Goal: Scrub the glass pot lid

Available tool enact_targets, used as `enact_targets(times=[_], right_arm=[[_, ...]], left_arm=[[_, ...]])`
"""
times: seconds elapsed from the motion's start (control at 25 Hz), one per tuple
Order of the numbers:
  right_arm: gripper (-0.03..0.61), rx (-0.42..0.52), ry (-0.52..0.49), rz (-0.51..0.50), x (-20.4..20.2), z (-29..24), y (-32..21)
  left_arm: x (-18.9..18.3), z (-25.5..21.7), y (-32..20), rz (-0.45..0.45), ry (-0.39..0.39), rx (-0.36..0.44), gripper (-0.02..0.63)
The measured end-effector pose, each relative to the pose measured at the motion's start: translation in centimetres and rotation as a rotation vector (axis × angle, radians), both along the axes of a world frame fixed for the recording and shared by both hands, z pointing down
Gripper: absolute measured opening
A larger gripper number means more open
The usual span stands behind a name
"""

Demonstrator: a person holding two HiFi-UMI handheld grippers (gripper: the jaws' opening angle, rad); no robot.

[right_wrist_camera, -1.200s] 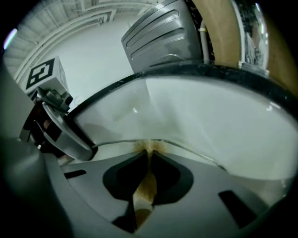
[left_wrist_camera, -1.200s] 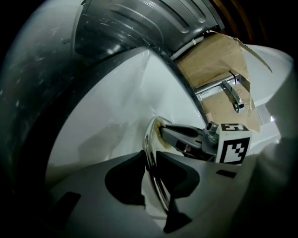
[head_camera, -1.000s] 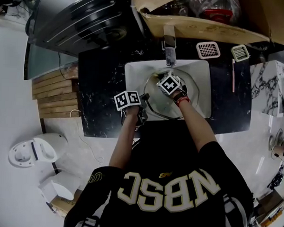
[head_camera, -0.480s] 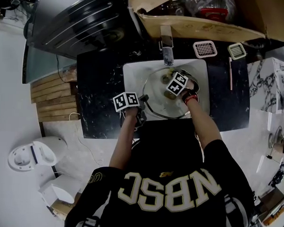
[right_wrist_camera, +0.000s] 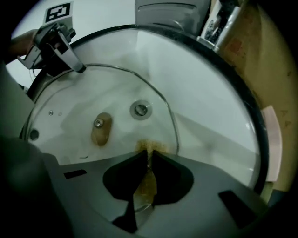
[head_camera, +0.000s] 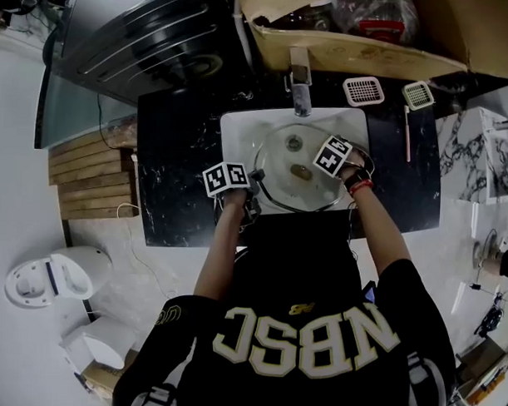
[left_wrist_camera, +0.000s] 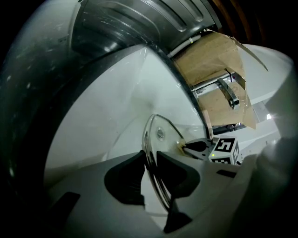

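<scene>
The glass pot lid [head_camera: 281, 181] lies in the white sink [head_camera: 240, 127] at the upper centre of the head view, a brown knob [right_wrist_camera: 101, 128] at its middle. The left gripper [left_wrist_camera: 150, 157] has its 2 jaws narrowly apart, clamped on the lid's left rim. The right gripper [right_wrist_camera: 150, 157] is nearly closed, pinching a brownish scrub pad [right_wrist_camera: 144, 186] near the lid's right edge

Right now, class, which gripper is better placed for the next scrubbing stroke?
Right: the right gripper pinches a yellowish scrub pad against the glass lid, while the left gripper clamps its rim.
</scene>
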State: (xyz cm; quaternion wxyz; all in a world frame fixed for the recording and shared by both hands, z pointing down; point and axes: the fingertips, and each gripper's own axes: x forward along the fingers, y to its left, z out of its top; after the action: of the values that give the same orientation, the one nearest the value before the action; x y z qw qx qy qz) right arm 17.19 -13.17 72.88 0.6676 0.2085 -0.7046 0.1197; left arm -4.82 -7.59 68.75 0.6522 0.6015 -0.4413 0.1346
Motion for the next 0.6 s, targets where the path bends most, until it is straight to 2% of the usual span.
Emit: enact_targets(times=[0.16, 0.32, 0.6], right_arm=[[0.042, -0.176, 0.069, -0.099, 0.9, -1.1, 3.7], [0.041, -0.306, 0.1, -0.139, 1.8, -1.9, 6.4], [0.041, -0.531, -0.001, -0.146, 0.8, -4.3, 11.2]], left_arm=[[0.0, -0.2, 0.0, -0.001, 0.007, 0.003, 0.091], [0.1, -0.2, -0.1, -0.001, 0.014, 0.008, 0.091], [0.1, -0.2, -0.1, 0.0, 0.013, 0.011, 0.091]])
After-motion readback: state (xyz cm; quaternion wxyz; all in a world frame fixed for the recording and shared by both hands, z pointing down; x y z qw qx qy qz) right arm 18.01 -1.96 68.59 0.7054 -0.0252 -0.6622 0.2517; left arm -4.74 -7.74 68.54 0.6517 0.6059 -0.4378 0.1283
